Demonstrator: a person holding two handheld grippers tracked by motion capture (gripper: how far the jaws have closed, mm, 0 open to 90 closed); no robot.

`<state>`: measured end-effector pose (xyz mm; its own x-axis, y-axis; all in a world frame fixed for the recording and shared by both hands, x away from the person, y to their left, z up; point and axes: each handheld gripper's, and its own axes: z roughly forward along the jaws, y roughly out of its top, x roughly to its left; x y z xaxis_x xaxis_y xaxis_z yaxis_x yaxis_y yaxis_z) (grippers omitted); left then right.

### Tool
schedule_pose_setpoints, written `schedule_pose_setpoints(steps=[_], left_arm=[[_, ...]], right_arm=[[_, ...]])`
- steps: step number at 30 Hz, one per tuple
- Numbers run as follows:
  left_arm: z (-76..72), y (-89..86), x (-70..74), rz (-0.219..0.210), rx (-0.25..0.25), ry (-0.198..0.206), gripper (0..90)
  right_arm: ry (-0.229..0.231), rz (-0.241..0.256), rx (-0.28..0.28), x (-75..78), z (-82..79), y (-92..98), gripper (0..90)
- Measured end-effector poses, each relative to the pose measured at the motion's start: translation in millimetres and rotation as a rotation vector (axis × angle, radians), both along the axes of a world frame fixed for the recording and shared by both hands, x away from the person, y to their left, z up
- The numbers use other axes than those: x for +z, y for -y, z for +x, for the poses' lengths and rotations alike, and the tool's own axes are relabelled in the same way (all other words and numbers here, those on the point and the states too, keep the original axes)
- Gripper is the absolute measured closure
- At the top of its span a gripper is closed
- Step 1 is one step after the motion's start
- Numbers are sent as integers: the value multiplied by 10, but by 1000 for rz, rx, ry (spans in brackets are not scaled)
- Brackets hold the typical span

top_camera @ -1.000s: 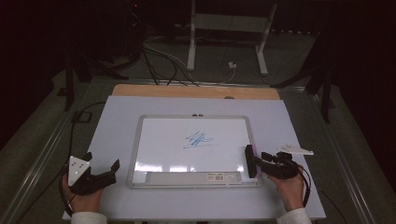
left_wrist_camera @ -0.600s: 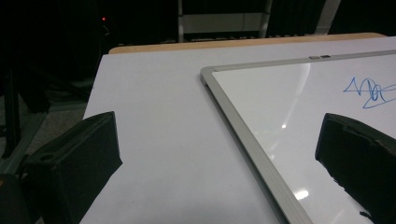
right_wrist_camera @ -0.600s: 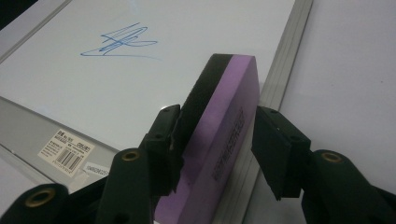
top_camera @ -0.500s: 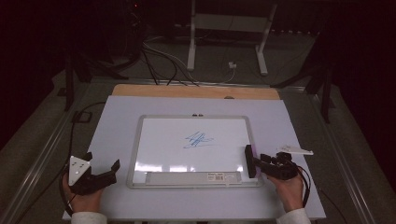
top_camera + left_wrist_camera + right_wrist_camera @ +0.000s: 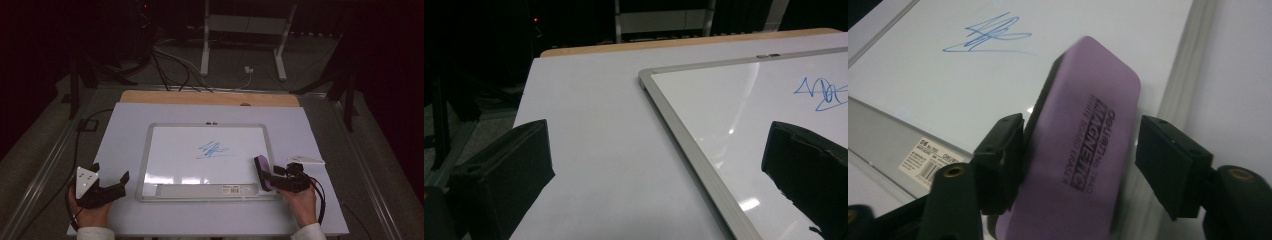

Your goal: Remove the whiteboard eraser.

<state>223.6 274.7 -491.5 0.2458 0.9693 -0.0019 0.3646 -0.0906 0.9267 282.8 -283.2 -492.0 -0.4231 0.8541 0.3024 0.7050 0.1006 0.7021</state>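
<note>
Two hand-held grippers at the near edge of a white table [image 5: 125, 125], seen from above.

Left gripper [image 5: 111, 173]: released, jaws spread wide with nothing between them, held in a hand [image 5: 90, 212] just off the left edge of a whiteboard [image 5: 175, 150]. From the left gripper view [image 5: 661, 170], board frame running ahead between the two black jaws, bare tabletop ahead and to the left.

Right gripper [image 5: 267, 176]: grasping a purple eraser [image 5: 262, 172], jaws closed against its two long sides. Eraser tilted up on edge at the gripper's tip, over the whiteboard's near right corner, just above the frame. In the right gripper view [image 5: 1083, 160], eraser [image 5: 1088, 125] pinched between the jaws, slightly blurred, black lettering along its face with the word MAGNETIC legible.

Blue scribble [image 5: 212, 150] on the whiteboard, ahead of the right gripper and to its left, apart from the eraser. Grey tray [image 5: 200, 190] with a small label along the board's near edge, to the left of the right gripper. Small white object [image 5: 305, 160] on the table just ahead and to the right of the right gripper, too small to identify.
</note>
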Motion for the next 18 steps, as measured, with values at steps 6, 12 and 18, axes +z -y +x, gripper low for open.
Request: schedule_pose_setpoints(steps=[6,12,18], left_arm=[[-5,-2,7,3,1,2,7],[-4,0,7,3,-3,4,7],[-4,-3,8,2,-3,6,7]], right_arm=[[-29,-10,9,-57,24,-59,329],[-30,-5,9,-72,25,-77,403],[-20,-5,0,-52,17,-74,407]])
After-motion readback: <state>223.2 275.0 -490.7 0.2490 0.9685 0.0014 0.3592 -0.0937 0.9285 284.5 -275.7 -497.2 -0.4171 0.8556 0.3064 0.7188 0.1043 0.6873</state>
